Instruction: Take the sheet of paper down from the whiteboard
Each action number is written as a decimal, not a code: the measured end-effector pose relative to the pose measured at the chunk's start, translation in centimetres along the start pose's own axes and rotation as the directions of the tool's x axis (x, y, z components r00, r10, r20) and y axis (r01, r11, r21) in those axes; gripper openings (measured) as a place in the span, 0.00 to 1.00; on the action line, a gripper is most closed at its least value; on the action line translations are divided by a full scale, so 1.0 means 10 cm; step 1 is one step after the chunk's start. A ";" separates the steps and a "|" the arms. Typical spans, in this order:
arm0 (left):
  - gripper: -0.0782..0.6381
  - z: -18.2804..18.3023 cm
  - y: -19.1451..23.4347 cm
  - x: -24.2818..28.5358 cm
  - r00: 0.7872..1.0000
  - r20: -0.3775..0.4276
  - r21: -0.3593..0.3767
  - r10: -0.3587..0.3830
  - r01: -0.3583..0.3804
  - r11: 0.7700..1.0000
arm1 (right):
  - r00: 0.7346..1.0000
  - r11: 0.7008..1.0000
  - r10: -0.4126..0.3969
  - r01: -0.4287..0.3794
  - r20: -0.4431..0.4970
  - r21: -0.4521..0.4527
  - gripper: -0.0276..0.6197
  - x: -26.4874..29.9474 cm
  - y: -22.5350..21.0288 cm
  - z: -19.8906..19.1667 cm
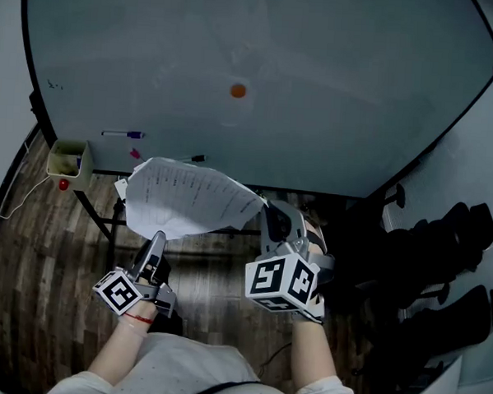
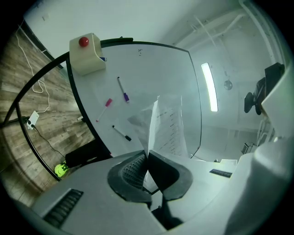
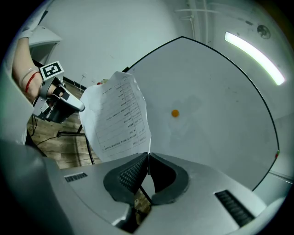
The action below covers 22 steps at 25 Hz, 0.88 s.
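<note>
Sheet of paper: I had the sheet of paper held up between the two grippers, in front of the lower edge of the whiteboard and off its face. It bowed upward in the middle, printed side up.

Left gripper: in the head view the left gripper reached up to the sheet's near left edge. In its own view the jaws were closed together on that edge, with the paper rising out of the seam between the pads.

Right gripper: the right gripper met the sheet at its right corner. In its own view the jaws were likewise pressed together, with the paper's lower edge pinched between them and the printed lines fanning up to the left.

Whiteboard: I saw an orange magnet alone on the board's grey face, well above the sheet.

Markers: a purple-capped marker, a pink one and a black one sat on the board at lower left, near the sheet's far edge.

Box: a pale box hung at the board's lower left corner, with a red dot just below it.

Floor: wood-patterned floor lay beneath.
</note>
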<state>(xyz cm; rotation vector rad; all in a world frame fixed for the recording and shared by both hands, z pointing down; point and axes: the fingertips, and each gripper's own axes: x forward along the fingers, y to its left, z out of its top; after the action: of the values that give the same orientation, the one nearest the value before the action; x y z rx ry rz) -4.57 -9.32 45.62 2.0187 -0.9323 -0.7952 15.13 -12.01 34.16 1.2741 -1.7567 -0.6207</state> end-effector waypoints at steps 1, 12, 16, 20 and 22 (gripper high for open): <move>0.13 -0.02 -0.01 -0.04 1.000 -0.002 -0.001 0.004 -0.004 1.000 | 1.000 1.000 0.007 -0.007 0.000 0.001 0.09 -0.03 0.03 -0.01; 0.13 -0.33 -0.07 -0.47 0.998 -0.054 -0.010 0.039 -0.039 0.999 | 0.998 0.998 0.057 -0.057 -0.013 0.021 0.08 -0.35 0.37 -0.17; 0.13 -0.49 -0.12 -0.64 0.994 -0.098 -0.007 0.048 -0.049 0.999 | 0.998 0.996 0.067 -0.066 -0.013 0.058 0.08 -0.50 0.46 -0.25; 0.13 -0.59 -0.15 -0.76 0.989 -0.142 -0.004 0.039 -0.040 0.999 | 0.996 0.992 0.091 -0.088 -0.023 0.092 0.08 -0.57 0.60 -0.33; 0.13 -0.64 -0.14 -0.83 0.985 -0.168 -0.002 0.035 -0.036 0.999 | 0.994 0.989 0.102 -0.098 -0.030 0.112 0.08 -0.61 0.68 -0.37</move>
<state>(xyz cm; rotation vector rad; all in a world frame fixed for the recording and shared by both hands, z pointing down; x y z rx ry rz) -3.62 0.48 49.55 2.0240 -0.8658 -0.5973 15.58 -3.64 39.30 1.2546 -1.8349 -0.4465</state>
